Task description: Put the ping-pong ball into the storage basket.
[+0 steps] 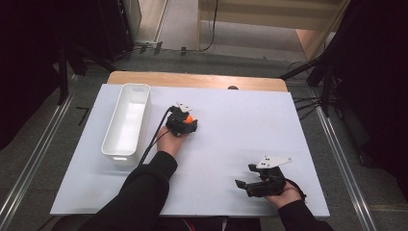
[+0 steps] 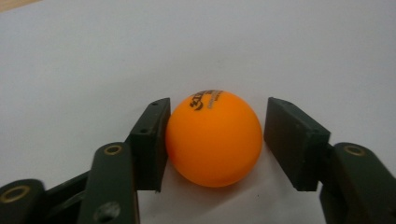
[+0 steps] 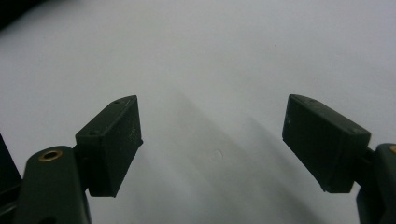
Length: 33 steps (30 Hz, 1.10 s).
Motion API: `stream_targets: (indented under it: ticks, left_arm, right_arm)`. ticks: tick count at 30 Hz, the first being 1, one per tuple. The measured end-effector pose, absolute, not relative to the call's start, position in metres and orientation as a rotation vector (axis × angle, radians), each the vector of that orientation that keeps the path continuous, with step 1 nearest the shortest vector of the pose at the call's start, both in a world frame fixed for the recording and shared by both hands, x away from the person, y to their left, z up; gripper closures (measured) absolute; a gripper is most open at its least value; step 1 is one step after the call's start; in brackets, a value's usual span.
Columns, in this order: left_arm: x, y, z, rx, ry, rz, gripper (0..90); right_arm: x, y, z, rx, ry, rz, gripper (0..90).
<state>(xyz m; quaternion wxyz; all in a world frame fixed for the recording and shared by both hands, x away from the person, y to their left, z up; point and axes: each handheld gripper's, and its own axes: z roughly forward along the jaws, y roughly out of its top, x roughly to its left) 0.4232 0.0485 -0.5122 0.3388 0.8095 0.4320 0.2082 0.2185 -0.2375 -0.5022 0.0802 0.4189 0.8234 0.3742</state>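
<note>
Orange ball [image 2: 214, 138] lies between the left gripper [image 2: 217, 135] jaws; one touches, the other stands apart.

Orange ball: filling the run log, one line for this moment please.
left gripper: around orange plastic ball, right-hand gap | right gripper: open

Lab-type recording bay: white-covered worktop [image 1: 240, 144] on grey carpet, floor rails [image 1: 33, 163] at 9 and 3 o'clock, cables [image 1: 308, 103] at 2 o'clock, dark stands [image 1: 62, 72] at 10 o'clock.
</note>
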Motion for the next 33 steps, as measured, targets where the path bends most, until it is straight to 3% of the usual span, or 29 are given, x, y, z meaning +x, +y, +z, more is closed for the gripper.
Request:
stream_targets:
  ticks: [4,19,33]
  left_arm:
    - [0.423,0.05,-0.512,2.09,1.148,0.539,50.8]
    - [0.423,0.053,-0.505,2.075,1.142,0.491,51.2]
    - [0.415,0.053,-0.492,2.114,1.081,0.366,51.1]
  right_arm:
    - [0.219,-0.238,-0.502,1.248,2.465,1.117,18.5]
    - [0.219,-0.237,-0.503,1.247,2.465,1.118,18.5]
    - [0.219,-0.237,-0.503,1.255,2.462,1.117,18.5]
